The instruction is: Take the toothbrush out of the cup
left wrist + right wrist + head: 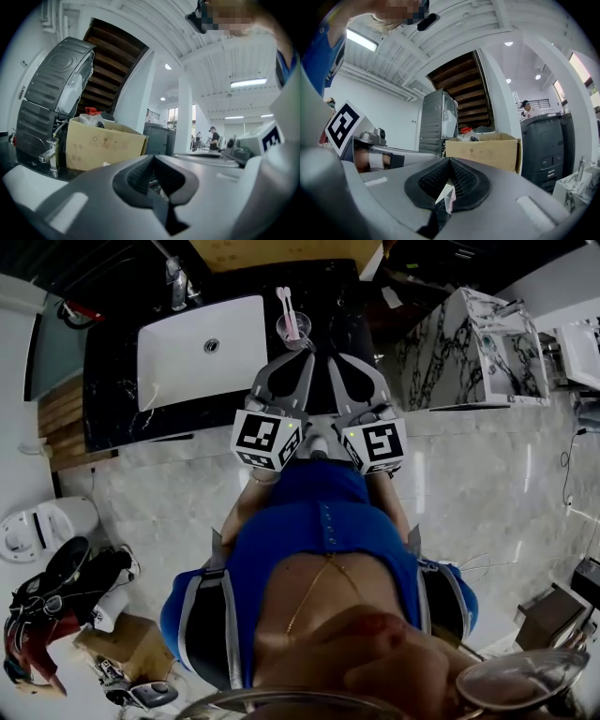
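Note:
A clear cup (294, 333) stands on the black countertop (112, 390), just right of the sink, with pink-and-white toothbrushes (287, 304) sticking up out of it. My left gripper (306, 352) points at the cup from just in front, its jaws shut and empty. The right gripper (335, 358) hangs beside it, slightly right of the cup, also shut with nothing held. In the left gripper view the jaws (153, 158) meet at their tips. In the right gripper view the pads (449, 160) touch, and a sliver of the cup (449, 198) shows through the gap below them.
A white sink basin (202, 351) with a faucet (176, 287) lies left of the cup. A marble-patterned cabinet (469, 348) stands to the right. A cardboard box (103, 145) and a grey appliance (54, 98) stand behind the counter.

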The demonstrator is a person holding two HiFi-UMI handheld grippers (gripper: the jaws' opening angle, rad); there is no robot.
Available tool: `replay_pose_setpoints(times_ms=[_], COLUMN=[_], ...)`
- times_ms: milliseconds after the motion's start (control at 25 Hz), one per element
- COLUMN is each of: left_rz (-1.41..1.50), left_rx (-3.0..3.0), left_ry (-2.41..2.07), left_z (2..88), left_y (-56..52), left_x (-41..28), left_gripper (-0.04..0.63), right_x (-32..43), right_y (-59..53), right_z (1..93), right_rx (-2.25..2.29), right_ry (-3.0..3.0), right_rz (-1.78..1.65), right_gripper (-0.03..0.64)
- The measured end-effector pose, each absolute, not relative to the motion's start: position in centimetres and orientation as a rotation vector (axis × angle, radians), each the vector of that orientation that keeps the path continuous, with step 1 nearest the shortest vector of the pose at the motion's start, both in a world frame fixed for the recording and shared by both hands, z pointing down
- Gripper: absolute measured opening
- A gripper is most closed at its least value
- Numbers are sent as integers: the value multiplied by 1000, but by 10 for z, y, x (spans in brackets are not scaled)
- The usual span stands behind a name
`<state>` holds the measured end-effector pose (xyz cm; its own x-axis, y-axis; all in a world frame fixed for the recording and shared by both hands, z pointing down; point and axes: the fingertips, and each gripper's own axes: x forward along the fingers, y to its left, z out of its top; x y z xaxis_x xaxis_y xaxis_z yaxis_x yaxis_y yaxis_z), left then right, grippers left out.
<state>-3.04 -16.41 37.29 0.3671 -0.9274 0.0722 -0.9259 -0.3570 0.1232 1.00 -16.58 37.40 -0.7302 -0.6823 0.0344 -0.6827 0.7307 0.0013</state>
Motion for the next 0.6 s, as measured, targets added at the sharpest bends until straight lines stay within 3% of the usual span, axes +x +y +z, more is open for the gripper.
replay_pose_setpoints(times_ms=[600], left_rz=[77], left_rx=[2594], left_ry=[-1470], left_z=[389], left_y=[-226], left_x=[-105], left_gripper=[5], right_x=[-69], right_y=[-227], right_z=[386], right_rx=[1369], right_ry=[-2744], right_rz=[34], right_gripper=[2])
